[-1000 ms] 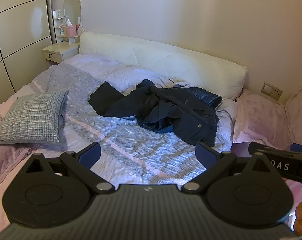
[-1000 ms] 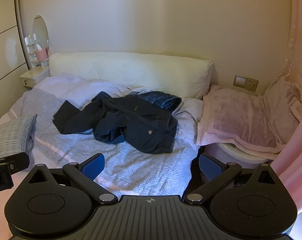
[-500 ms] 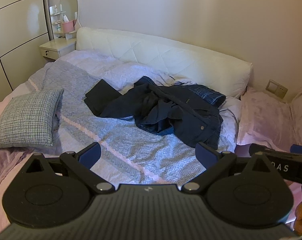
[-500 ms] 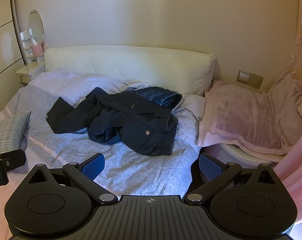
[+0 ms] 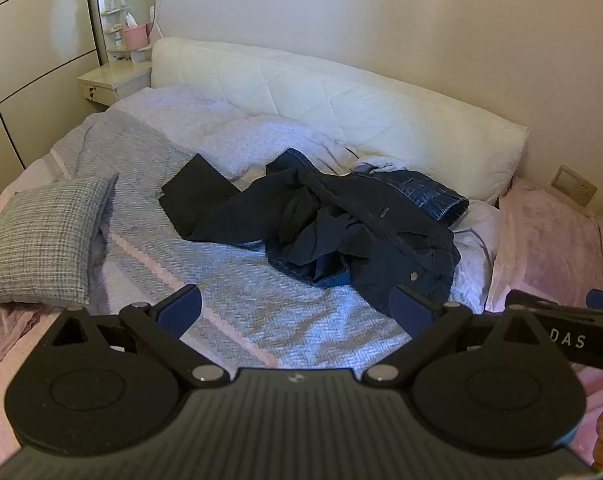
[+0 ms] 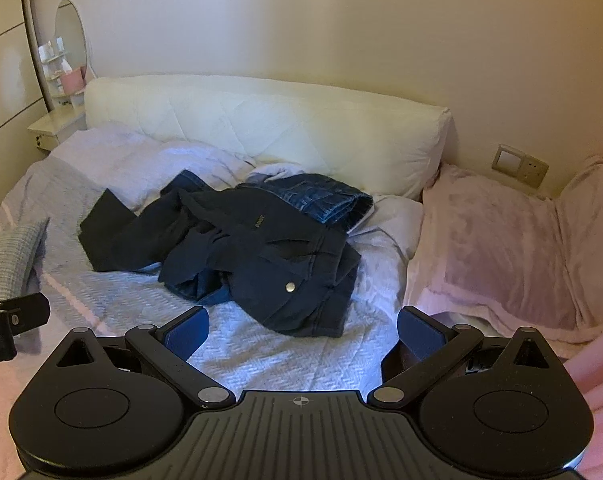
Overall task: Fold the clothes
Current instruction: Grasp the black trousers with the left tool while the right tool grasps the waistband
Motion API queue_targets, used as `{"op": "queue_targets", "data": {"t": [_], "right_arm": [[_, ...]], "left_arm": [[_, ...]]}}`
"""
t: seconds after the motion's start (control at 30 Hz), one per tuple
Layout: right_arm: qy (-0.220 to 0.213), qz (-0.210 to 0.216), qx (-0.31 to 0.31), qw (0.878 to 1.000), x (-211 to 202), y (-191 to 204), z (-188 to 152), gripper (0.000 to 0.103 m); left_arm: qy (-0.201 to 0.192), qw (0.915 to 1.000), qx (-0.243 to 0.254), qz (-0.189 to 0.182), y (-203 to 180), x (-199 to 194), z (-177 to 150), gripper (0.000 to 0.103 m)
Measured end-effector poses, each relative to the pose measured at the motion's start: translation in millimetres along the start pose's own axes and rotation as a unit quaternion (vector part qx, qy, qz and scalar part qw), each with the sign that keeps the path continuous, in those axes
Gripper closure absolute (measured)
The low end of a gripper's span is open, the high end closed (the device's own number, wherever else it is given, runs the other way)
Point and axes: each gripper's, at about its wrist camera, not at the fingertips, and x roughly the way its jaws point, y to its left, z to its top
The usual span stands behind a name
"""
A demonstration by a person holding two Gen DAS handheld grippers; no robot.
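Both jaws apart, empty — dark trousers [image 6: 229, 248] crumpled, half hiding jeans [image 6: 321, 200].

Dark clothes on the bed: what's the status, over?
Left gripper open, empty. Right gripper open, empty. Crumpled dark navy jacket unfolded on grey-white bedspread, folded blue jeans behind it. Nothing in the way.

The white letters "DAS" stand on the black bar of the right gripper [image 5: 565, 338], at the right edge of the left wrist view. A small metal tag on the dark jacket [image 6: 258, 222] is too small to read.
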Motion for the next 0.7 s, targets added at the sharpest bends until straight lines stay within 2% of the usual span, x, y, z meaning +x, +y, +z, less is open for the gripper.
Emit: {"op": "queue_targets", "data": {"t": [0.2, 0.43, 0.57, 0.7], "right_arm": [[0.012, 0.007, -0.001, 1.000, 31, -13, 23, 0.000], [0.028, 0.053, 0.012, 0.998, 68, -30, 44, 0.000], [0.044, 0.060, 0.019, 0.997, 93, -36, 53, 0.000], [0.051, 0.085, 0.021, 0.995, 116, -42, 59, 0.000]], "left_arm": [[0.012, 0.9999, 0.006, 0.002, -14, 36, 23, 0.003], [0.033, 0.9994, 0.004, 0.003, -20, 75, 42, 0.004], [0.046, 0.9989, 0.001, 0.006, -20, 99, 51, 0.004], [0.057, 0.9984, 0.002, 0.002, -20, 127, 59, 0.009]]}}
